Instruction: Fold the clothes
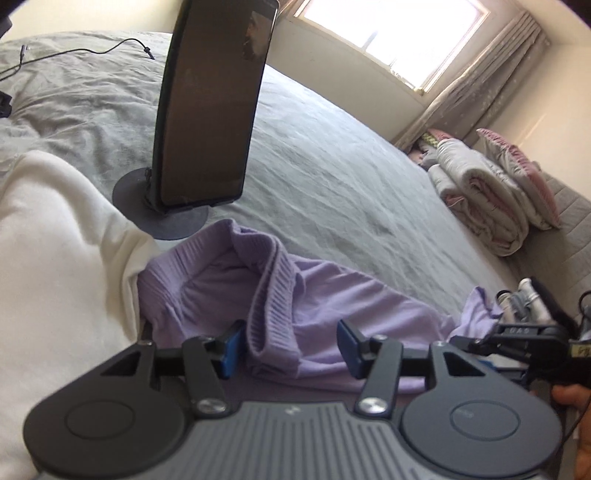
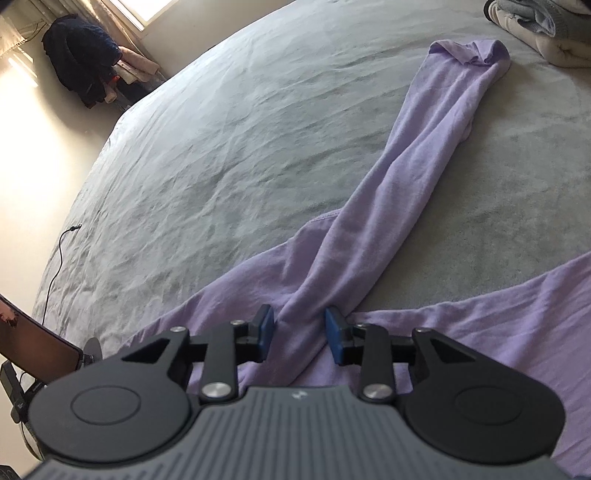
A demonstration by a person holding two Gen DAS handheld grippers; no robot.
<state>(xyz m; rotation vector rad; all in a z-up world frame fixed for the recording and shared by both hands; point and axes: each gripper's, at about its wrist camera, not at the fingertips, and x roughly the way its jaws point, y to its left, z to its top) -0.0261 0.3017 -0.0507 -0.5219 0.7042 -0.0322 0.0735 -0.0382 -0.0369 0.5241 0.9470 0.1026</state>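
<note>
A lilac long-sleeved garment (image 1: 332, 306) lies on the grey bed sheet (image 1: 332, 166). In the left wrist view its ribbed band (image 1: 271, 295) is bunched up and runs down between the blue pads of my left gripper (image 1: 291, 347); the jaws stand wide apart and do not pinch it. In the right wrist view one sleeve (image 2: 406, 166) stretches away across the bed (image 2: 221, 147) to its cuff at the far right. The sleeve's near end passes between the pads of my right gripper (image 2: 300, 334), whose jaws are parted and loosely flank the cloth. The right gripper (image 1: 517, 339) also shows at the left view's right edge.
A phone on a round stand (image 1: 207, 110) rises just beyond the garment. A white mass of cloth (image 1: 55, 258) fills the left. Folded quilts (image 1: 491, 192) lie by the window wall. A cable (image 2: 55, 266) trails over the bed edge. Folded grey clothes (image 2: 535, 26) sit far right.
</note>
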